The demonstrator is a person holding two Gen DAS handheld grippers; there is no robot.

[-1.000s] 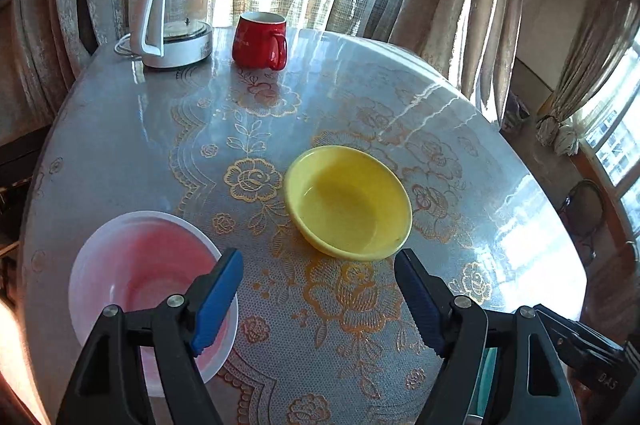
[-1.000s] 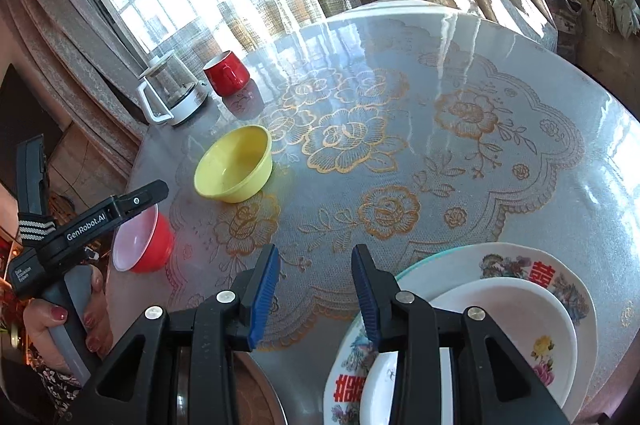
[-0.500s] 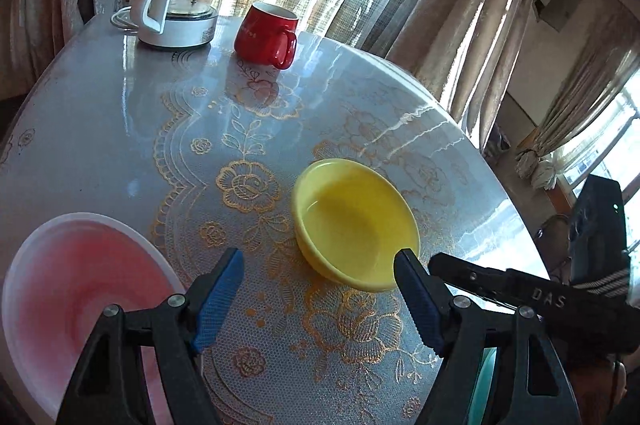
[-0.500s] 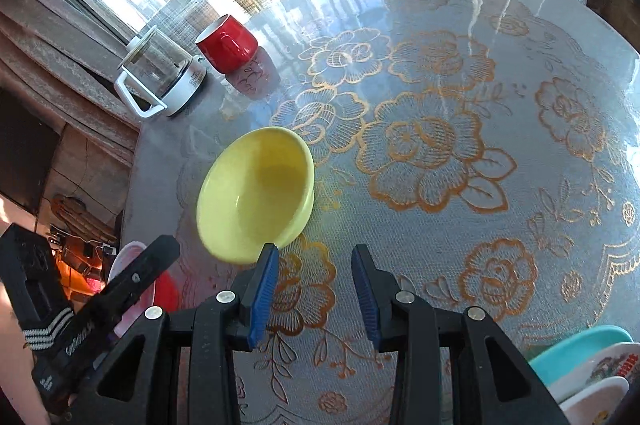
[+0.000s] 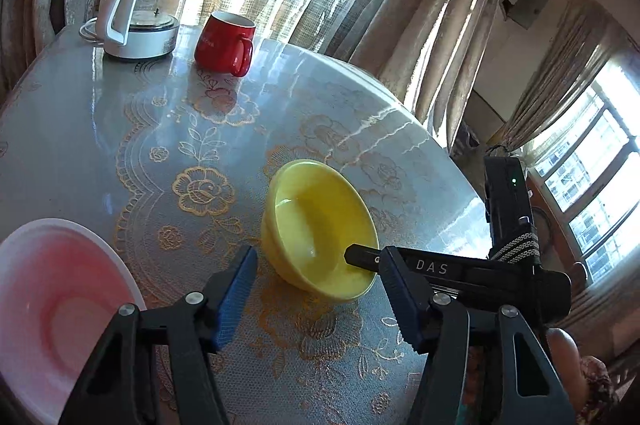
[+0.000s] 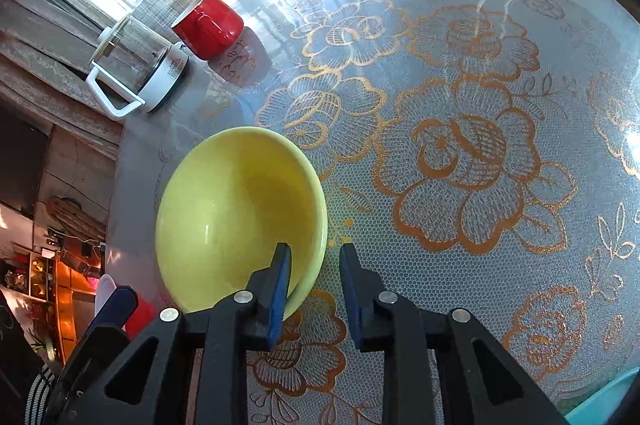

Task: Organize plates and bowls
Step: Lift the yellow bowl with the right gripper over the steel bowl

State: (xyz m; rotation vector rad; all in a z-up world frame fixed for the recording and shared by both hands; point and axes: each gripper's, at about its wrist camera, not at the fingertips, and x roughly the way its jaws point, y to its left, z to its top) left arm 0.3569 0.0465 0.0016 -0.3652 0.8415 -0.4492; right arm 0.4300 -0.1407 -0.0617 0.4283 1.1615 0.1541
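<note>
A yellow bowl [image 5: 320,225] sits upright on the round table; it also shows in the right wrist view [image 6: 236,217]. My right gripper [image 6: 314,277] is open, its jaws straddling the bowl's near rim, one finger inside the bowl and one outside. In the left wrist view that right gripper's finger [image 5: 362,259] reaches over the bowl's rim from the right. My left gripper [image 5: 320,293] is open and empty, just in front of the yellow bowl. A red bowl with a pale inside [image 5: 52,309] stands at the lower left.
A red mug [image 5: 226,43] and a glass kettle [image 5: 136,21] stand at the far edge near the curtains. The table [image 6: 460,153] has a glossy lace-patterned cover. A teal plate rim [image 6: 608,401] shows at the lower right.
My right gripper has moved forward to the yellow bowl and now straddles its rim. My left gripper has moved a little forward and right, so the red bowl has slid farther left.
</note>
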